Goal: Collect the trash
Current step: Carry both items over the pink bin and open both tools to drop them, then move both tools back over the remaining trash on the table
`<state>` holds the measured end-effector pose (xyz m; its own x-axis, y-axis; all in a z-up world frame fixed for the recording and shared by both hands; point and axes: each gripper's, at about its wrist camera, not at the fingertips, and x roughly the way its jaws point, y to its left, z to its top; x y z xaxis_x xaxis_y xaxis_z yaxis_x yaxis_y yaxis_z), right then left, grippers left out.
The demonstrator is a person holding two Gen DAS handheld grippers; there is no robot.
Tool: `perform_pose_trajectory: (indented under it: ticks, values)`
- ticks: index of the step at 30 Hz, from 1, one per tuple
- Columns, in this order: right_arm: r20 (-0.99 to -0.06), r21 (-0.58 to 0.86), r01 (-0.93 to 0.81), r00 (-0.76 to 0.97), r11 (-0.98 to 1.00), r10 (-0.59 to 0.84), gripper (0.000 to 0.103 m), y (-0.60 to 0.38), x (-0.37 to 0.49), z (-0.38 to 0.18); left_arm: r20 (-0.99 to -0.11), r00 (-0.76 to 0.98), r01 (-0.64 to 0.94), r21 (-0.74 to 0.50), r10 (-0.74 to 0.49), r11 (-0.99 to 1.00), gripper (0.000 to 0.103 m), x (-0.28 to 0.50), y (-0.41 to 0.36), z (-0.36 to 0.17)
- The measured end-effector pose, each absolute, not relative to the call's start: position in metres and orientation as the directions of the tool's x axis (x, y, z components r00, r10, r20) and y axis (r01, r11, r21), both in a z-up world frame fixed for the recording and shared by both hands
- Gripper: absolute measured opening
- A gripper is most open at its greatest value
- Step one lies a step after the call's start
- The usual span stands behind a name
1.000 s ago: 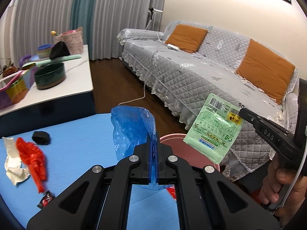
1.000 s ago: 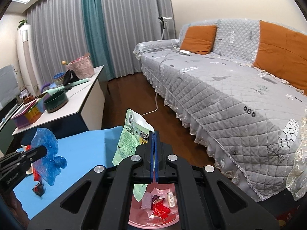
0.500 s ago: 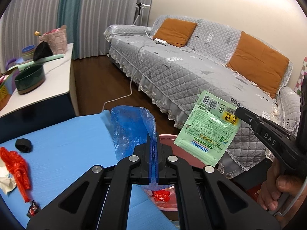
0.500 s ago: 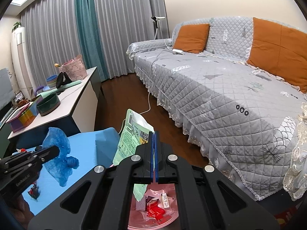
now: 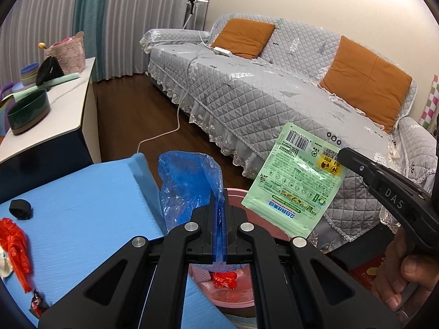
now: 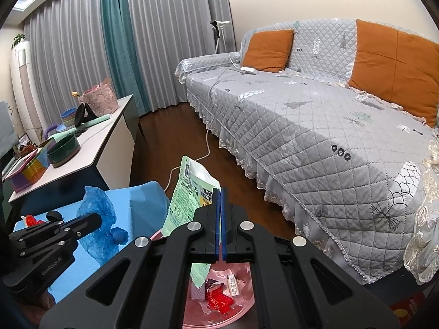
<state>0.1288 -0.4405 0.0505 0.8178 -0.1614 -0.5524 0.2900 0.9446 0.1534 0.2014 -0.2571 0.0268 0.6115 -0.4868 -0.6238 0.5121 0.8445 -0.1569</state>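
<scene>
Both claws are clamped tight on trash so it can be dropped straight into the pink bin point(image 6: 241, 298), which sits below the blue table's point(image 5: 82, 205) right edge. The left gripper point(image 5: 219, 219) pinches a crumpled blue plastic bag point(image 5: 186, 186) at that edge; the right gripper point(image 6: 221, 213) holds a green packet point(image 6: 189, 192) by one corner, dangling over the bin. More scraps, including a red wrapper point(image 5: 13, 241), lie near the table's left edge.

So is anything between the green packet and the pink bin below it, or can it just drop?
Nothing visible blocks it. The right gripper holds the green packet hanging over the open pink bin, whose mouth shows only wrappers already inside. The blue bag in the left gripper hangs beside it, apart from the packet.
</scene>
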Motion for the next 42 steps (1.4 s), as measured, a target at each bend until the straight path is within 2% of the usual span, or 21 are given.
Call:
perform_pose_trajectory:
  ticks: [9, 11, 12, 13, 14, 15, 16, 26, 36, 42]
  values:
    - [-0.561, 0.156, 0.293, 0.812, 0.943, -0.160, 0.002, -0.443, 0.129, 0.047, -0.640, 0.590, 0.508, -0.178, -0.492, 0.843, 0.002, 0.204, -0.264, 0.023]
    - [-0.575, 0.156, 0.296, 0.803, 0.942, -0.157, 0.005, -0.444, 0.131, 0.044, -0.655, 0.563, 0.515, -0.198, -0.503, 0.834, 0.002, 0.207, -0.267, 0.020]
    - [-0.587, 0.152, 0.301, 0.794, 0.941, -0.159, 0.005, -0.445, 0.132, 0.041, -0.663, 0.551, 0.515, -0.206, -0.506, 0.832, 0.006, 0.210, -0.268, 0.019]
    - [-0.596, 0.150, 0.309, 0.786, 0.939, -0.164, 0.011, -0.446, 0.133, 0.039, -0.678, 0.529, 0.516, -0.220, -0.510, 0.828, 0.021, 0.213, -0.270, 0.016]
    - [-0.600, 0.152, 0.313, 0.783, 0.938, -0.164, 0.024, -0.447, 0.134, 0.038, -0.690, 0.514, 0.513, -0.229, -0.510, 0.827, 0.031, 0.215, -0.271, 0.013]
    - [-0.603, 0.156, 0.317, 0.781, 0.935, -0.164, 0.030, -0.448, 0.134, 0.037, -0.694, 0.509, 0.510, -0.233, -0.509, 0.828, 0.048, 0.215, -0.270, 0.011]
    - [-0.604, 0.158, 0.326, 0.779, 0.932, -0.170, 0.039, -0.449, 0.133, 0.036, -0.698, 0.509, 0.504, -0.231, -0.503, 0.832, 0.049, 0.215, -0.270, 0.009]
    - [-0.598, 0.179, 0.332, 0.784, 0.926, -0.165, 0.041, -0.447, 0.134, 0.039, -0.690, 0.530, 0.503, -0.214, -0.494, 0.838, 0.049, 0.205, -0.257, 0.016]
    - [-0.467, 0.159, 0.339, 0.854, 0.927, -0.231, 0.042, -0.423, 0.120, 0.061, -0.651, 0.588, 0.476, -0.201, -0.480, 0.856, 0.049, 0.188, -0.215, 0.043]
    - [-0.443, 0.174, 0.306, 0.873, 0.936, -0.203, 0.042, -0.409, 0.115, 0.065, -0.624, 0.633, 0.441, -0.197, -0.459, 0.876, 0.049, 0.177, -0.172, 0.057]
